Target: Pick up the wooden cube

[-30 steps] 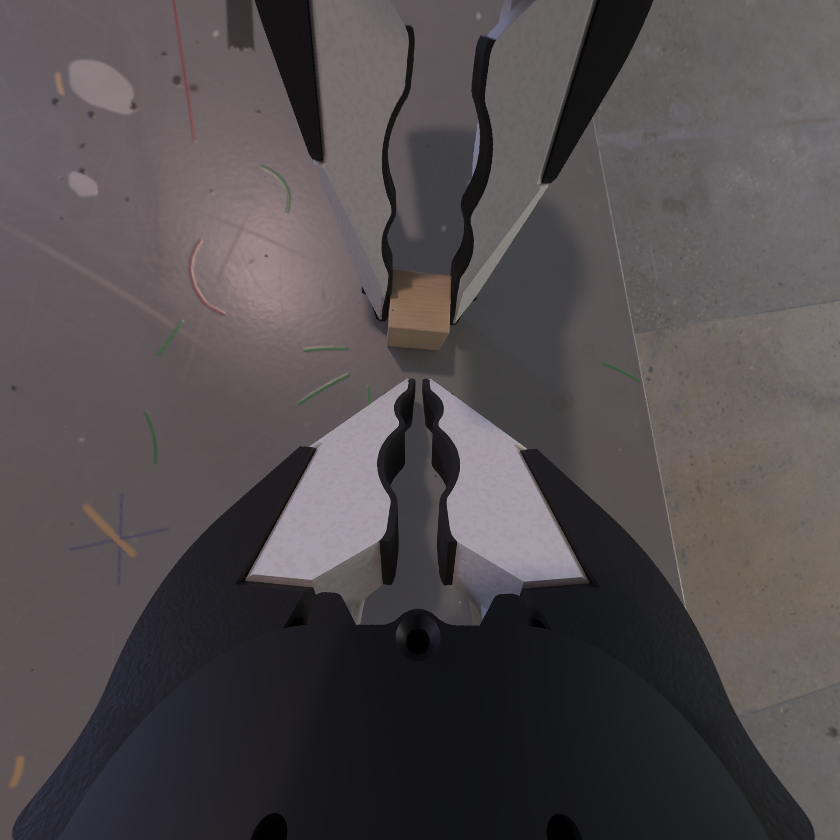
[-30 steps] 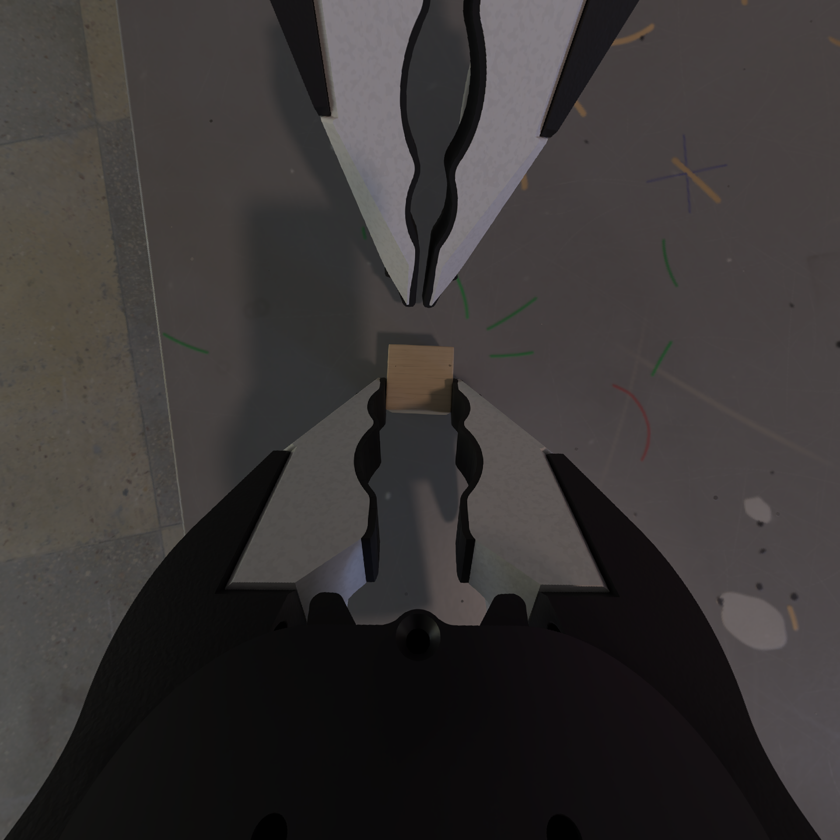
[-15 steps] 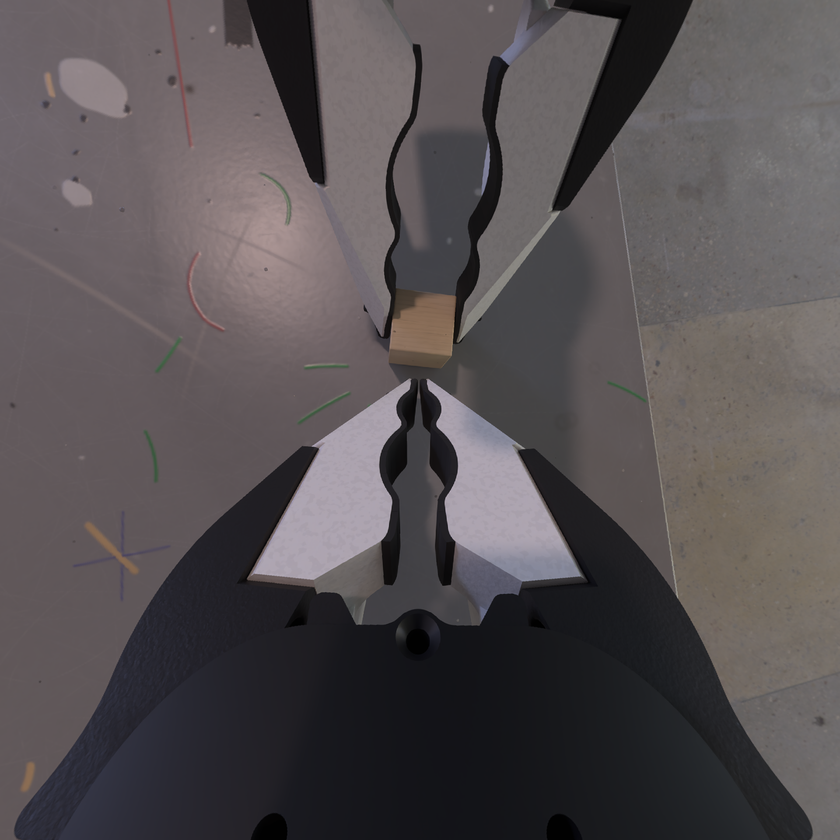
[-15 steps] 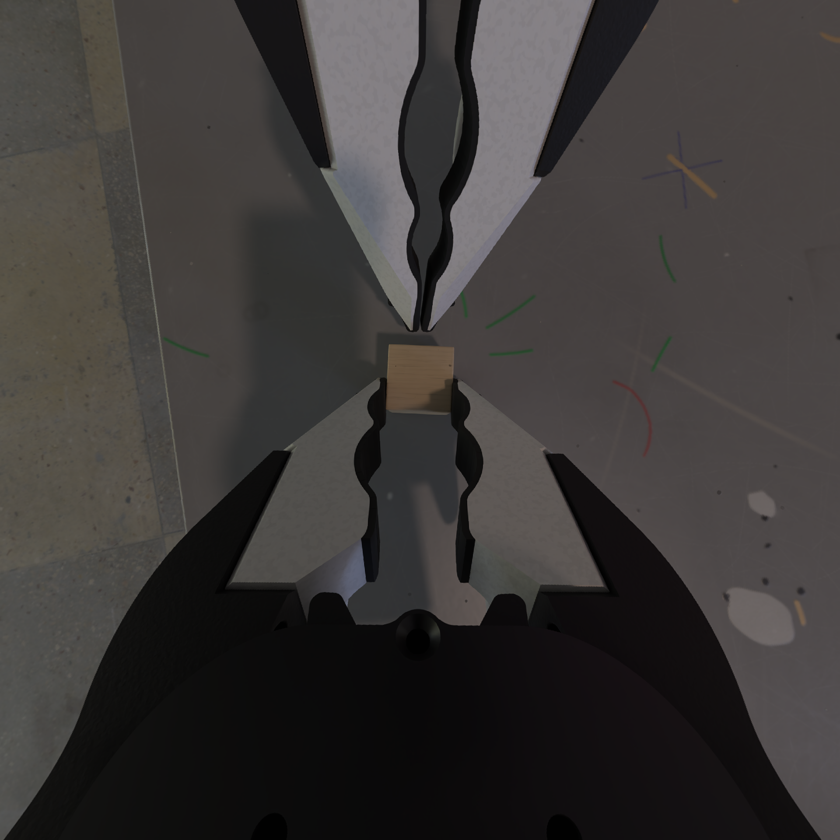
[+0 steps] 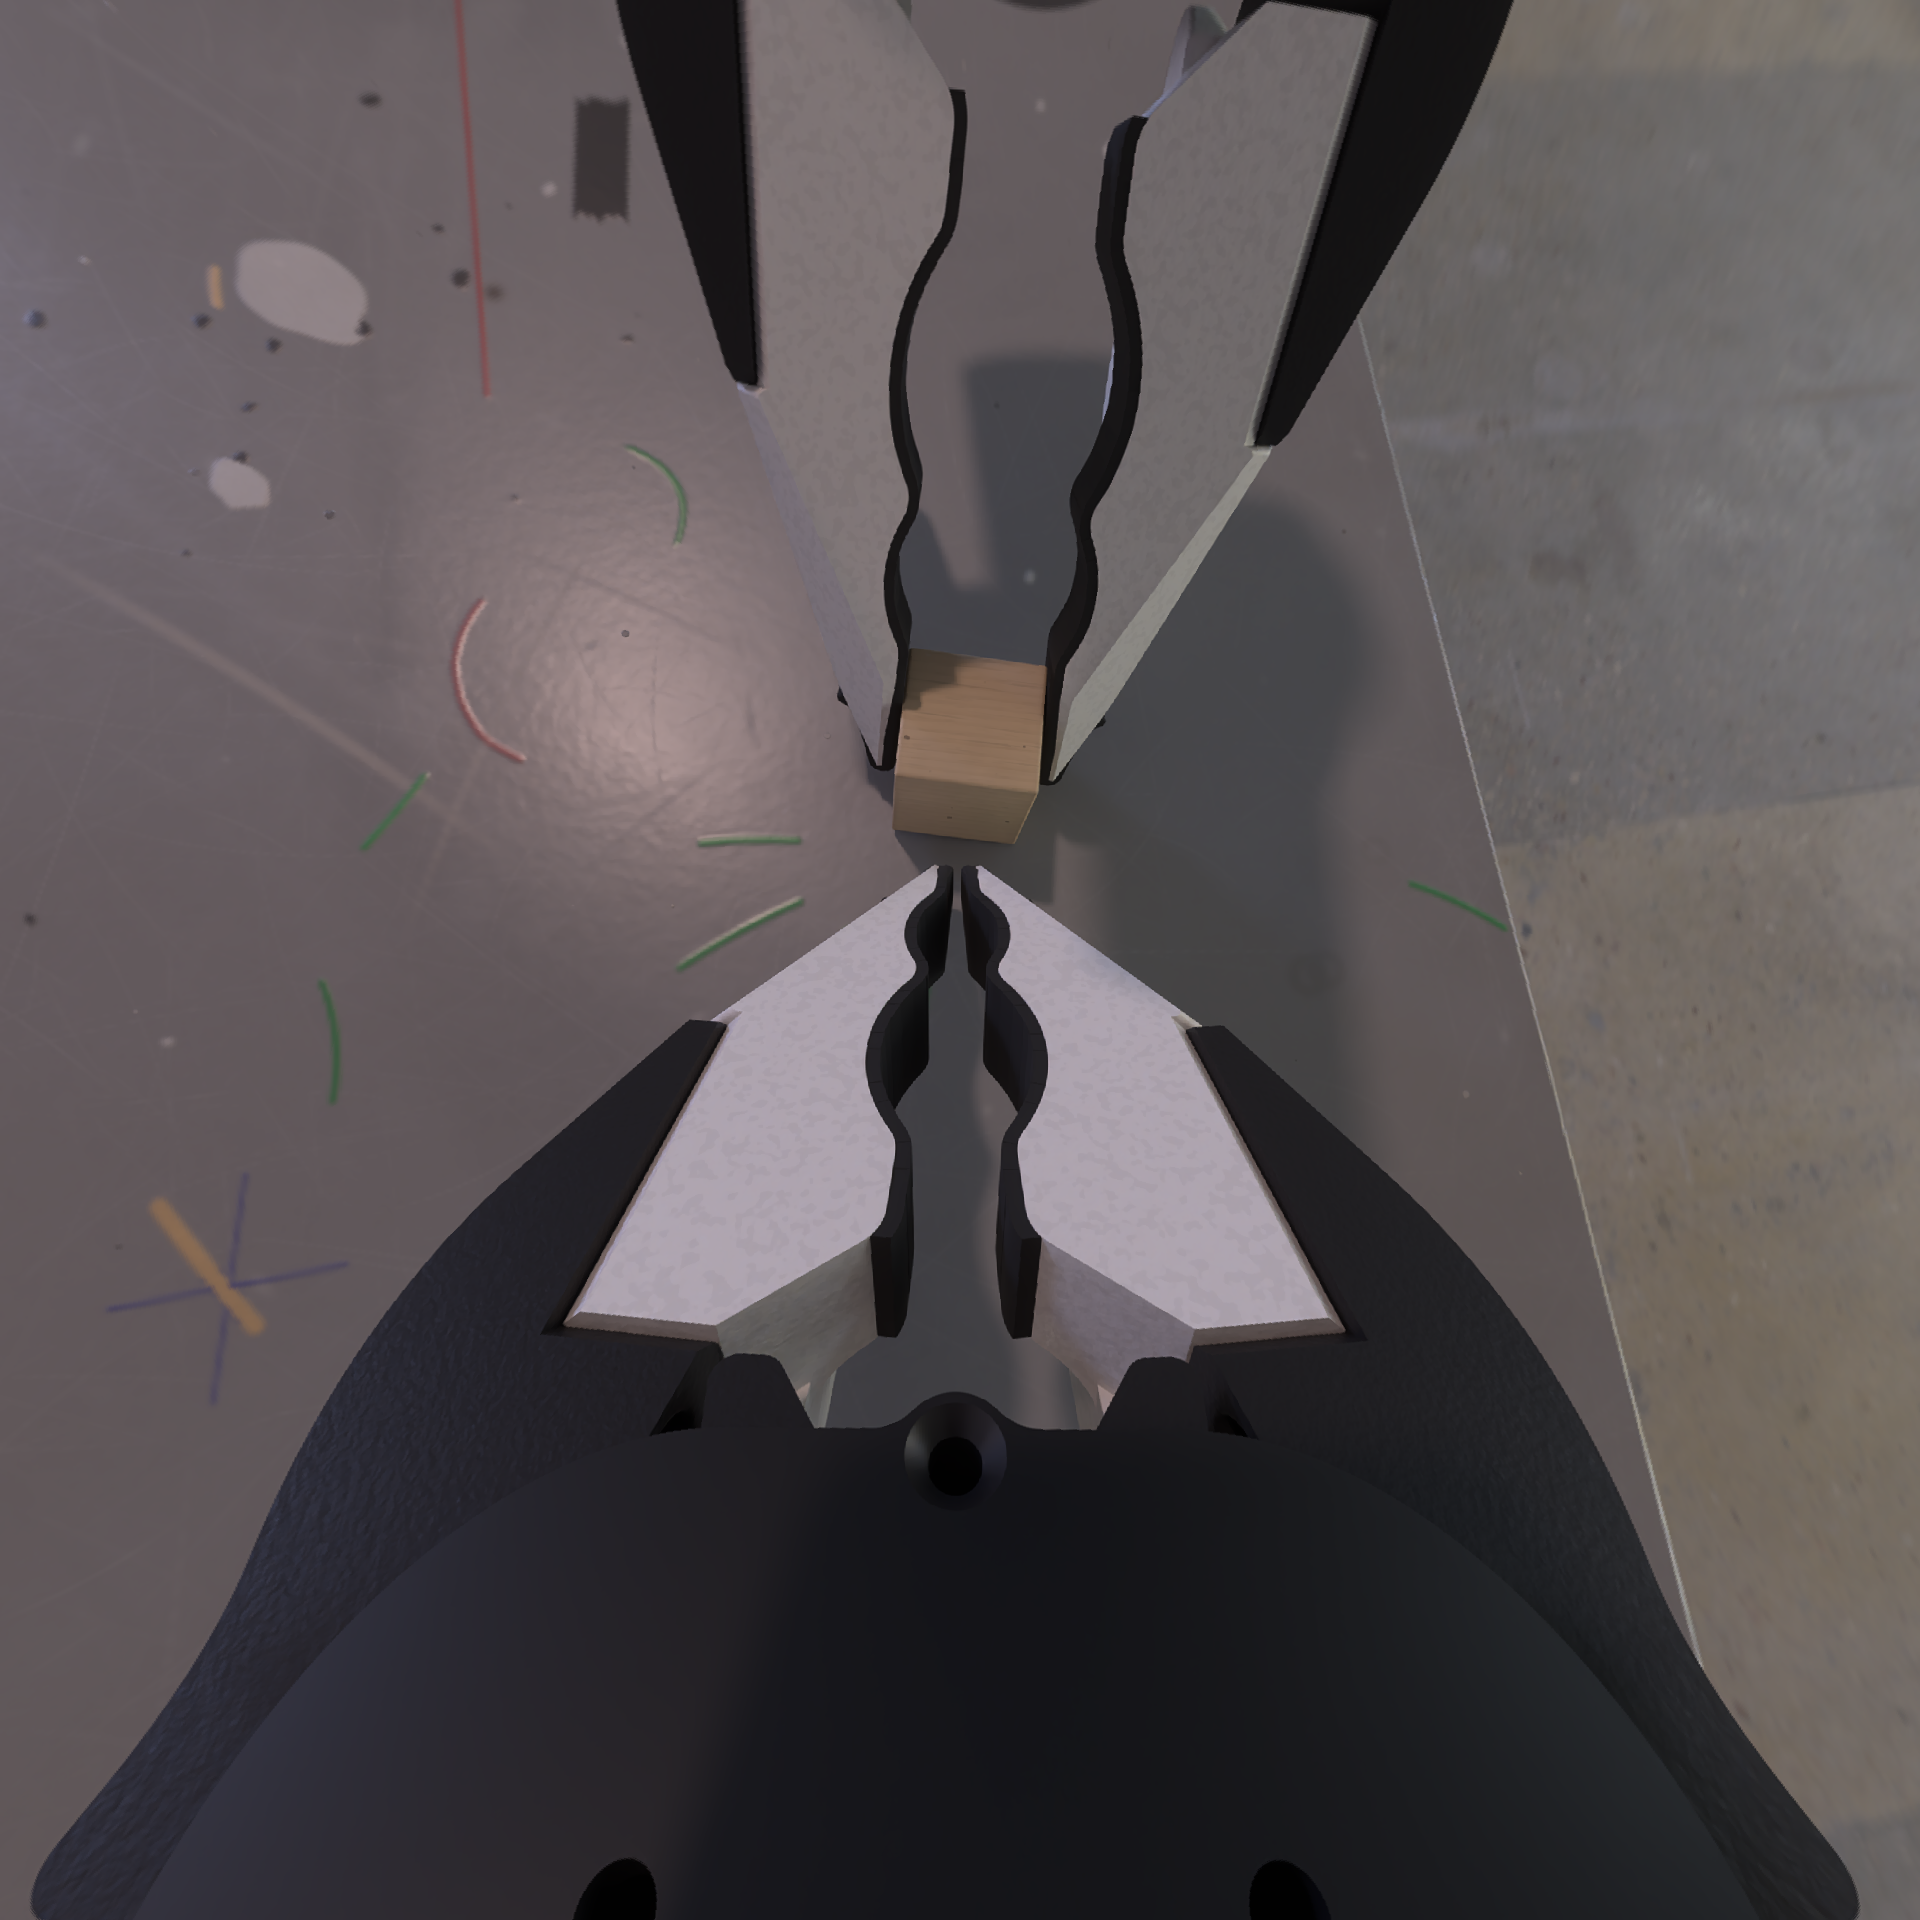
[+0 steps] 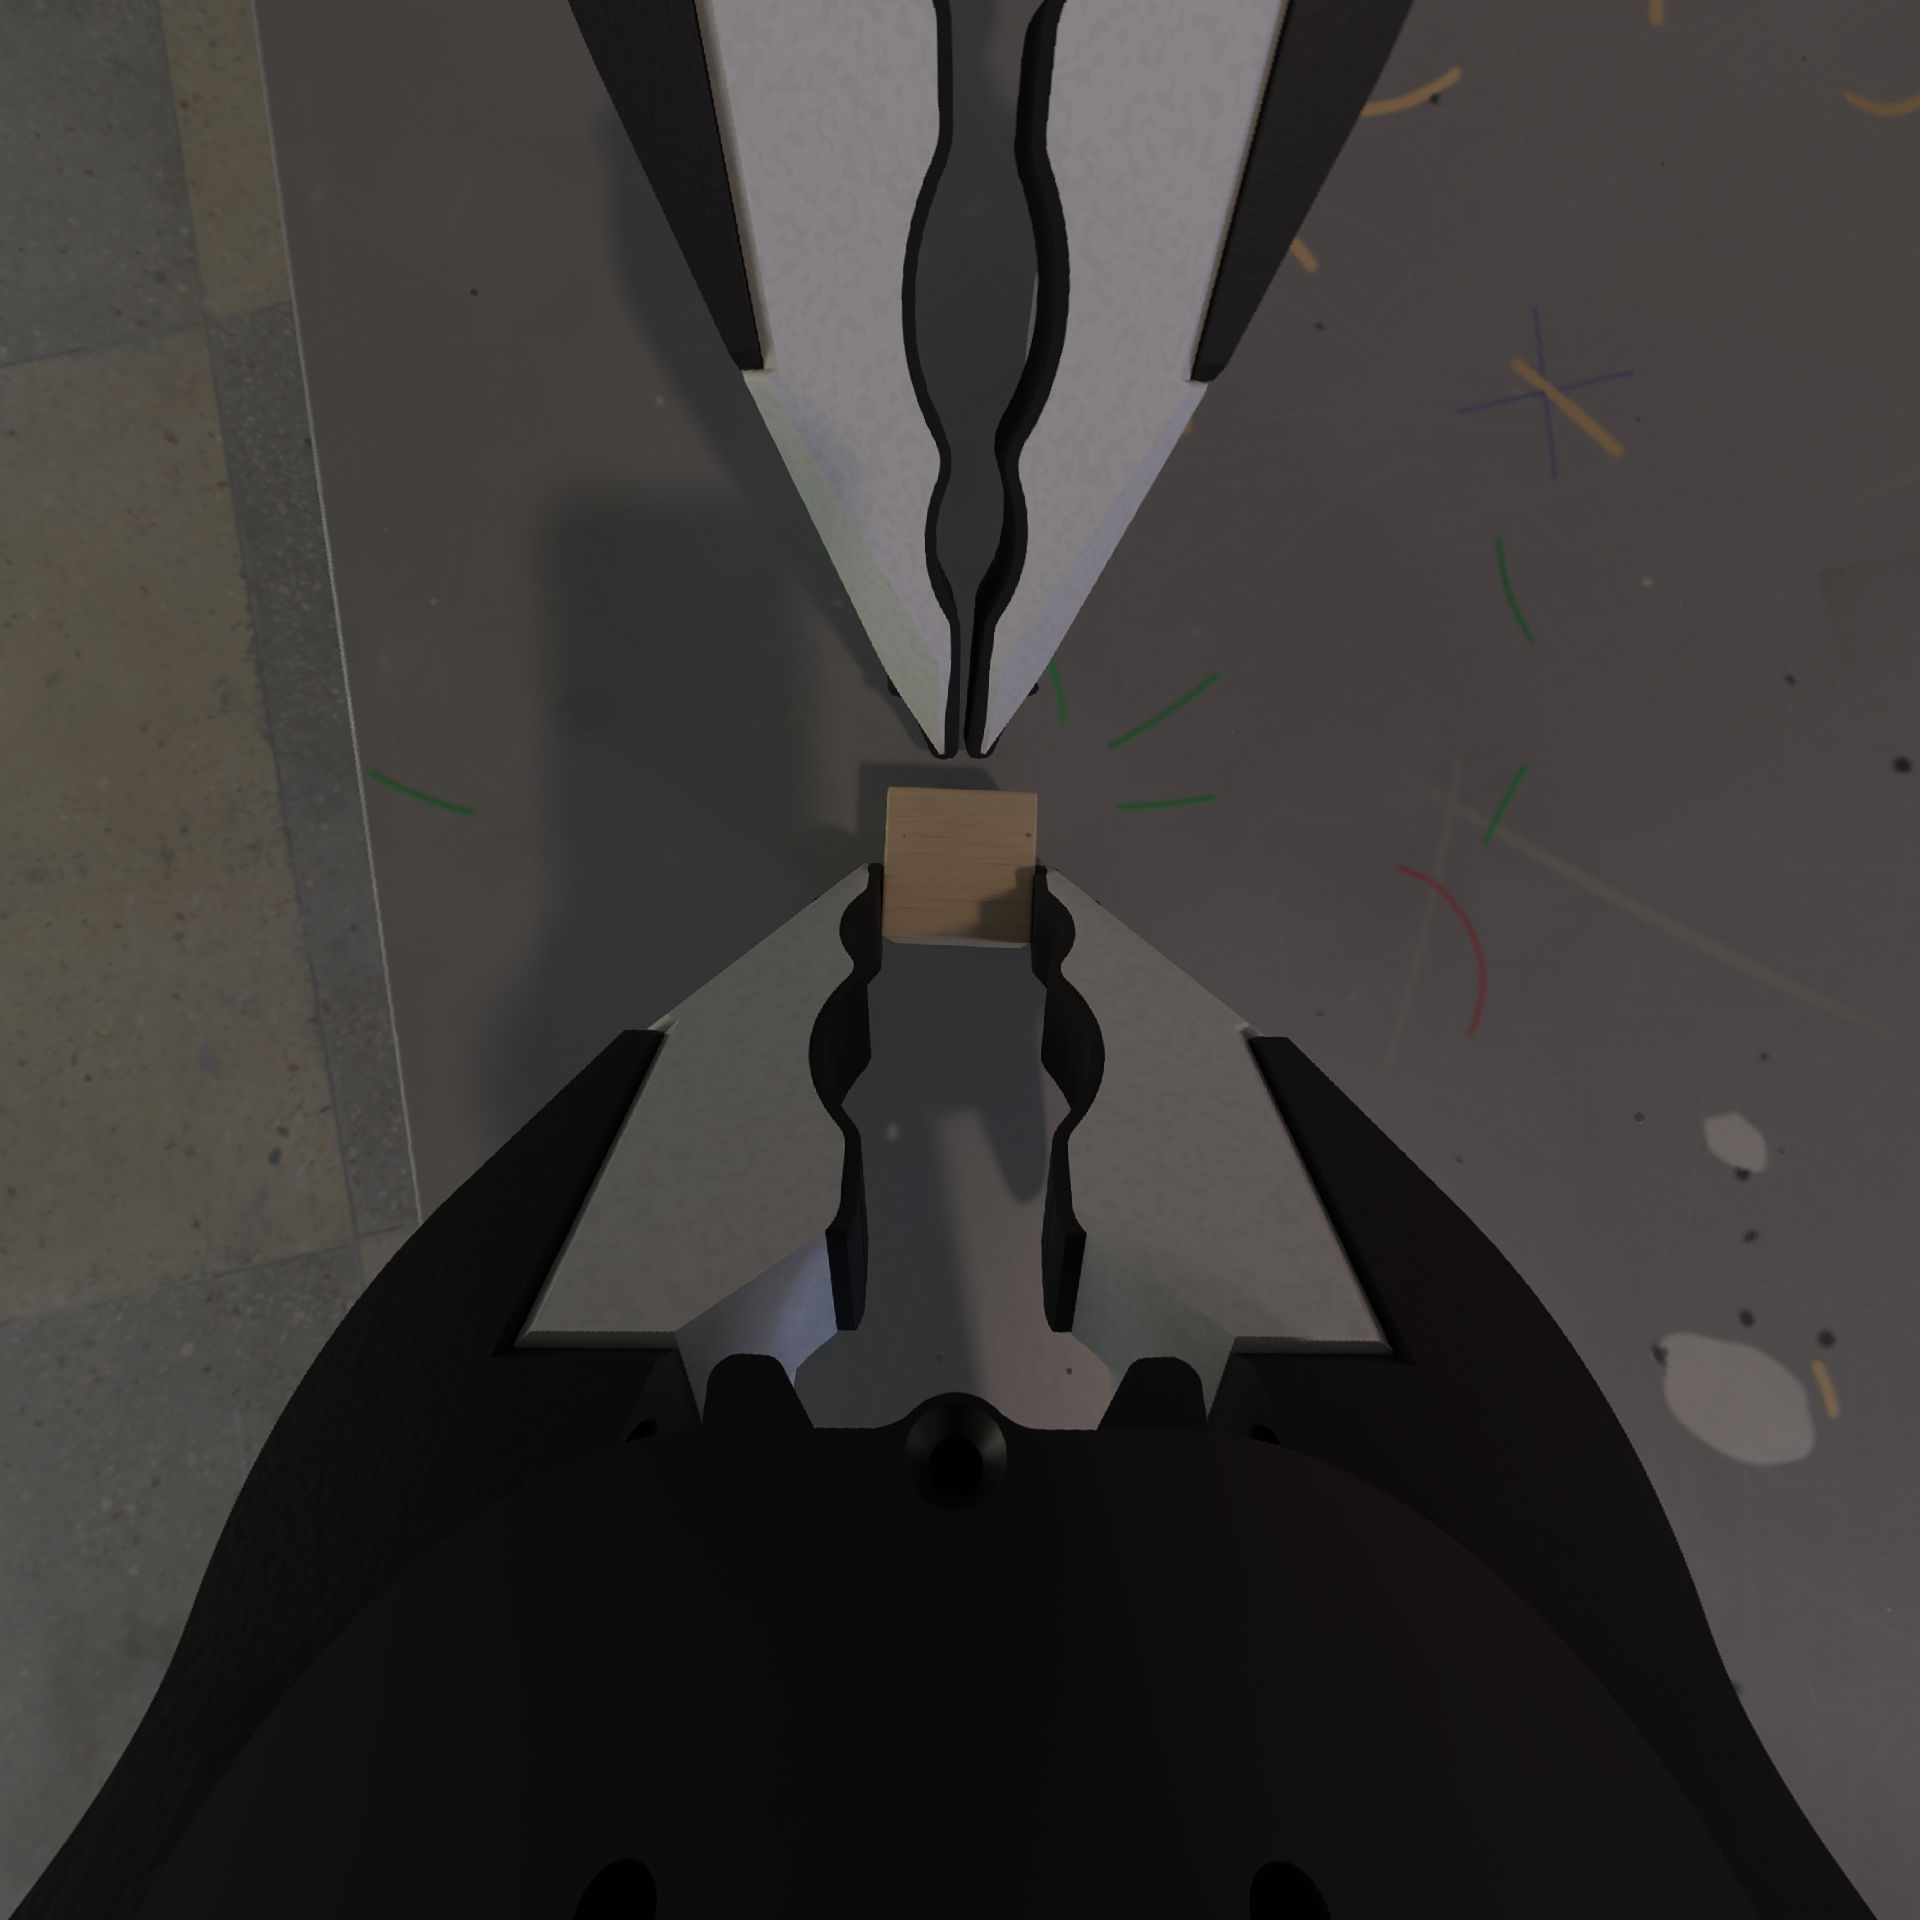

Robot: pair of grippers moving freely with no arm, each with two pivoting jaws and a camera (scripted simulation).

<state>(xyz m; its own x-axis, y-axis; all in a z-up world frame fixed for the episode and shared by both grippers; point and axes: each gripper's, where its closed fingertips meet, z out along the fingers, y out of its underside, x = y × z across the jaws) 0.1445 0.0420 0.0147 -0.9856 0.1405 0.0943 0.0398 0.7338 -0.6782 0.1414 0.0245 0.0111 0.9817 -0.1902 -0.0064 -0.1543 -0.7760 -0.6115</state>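
Observation:
The small wooden cube (image 6: 961,868) sits between my right gripper's (image 6: 958,888) fingertips, and the pads touch both of its sides. The right gripper is shut on it, low over the grey table (image 6: 1351,935). I cannot tell whether the cube is off the surface. In the left wrist view the cube (image 5: 966,800) shows just beyond my left gripper (image 5: 956,875), which is shut and empty, tips pointing at the cube's near face with a small gap. The right gripper (image 5: 971,767) comes in from the top there. The left gripper (image 6: 956,748) faces the cube from the far side in the right wrist view.
The table's edge (image 5: 1455,727) runs close by on the right of the left wrist view and on the left of the right wrist view (image 6: 343,727), with concrete floor (image 5: 1714,935) beyond. The table top bears paint marks and pale blotches (image 5: 301,291).
My left gripper has moved closer to the cube, tips now just short of it. The right gripper has stayed shut on the cube, shifting only slightly.

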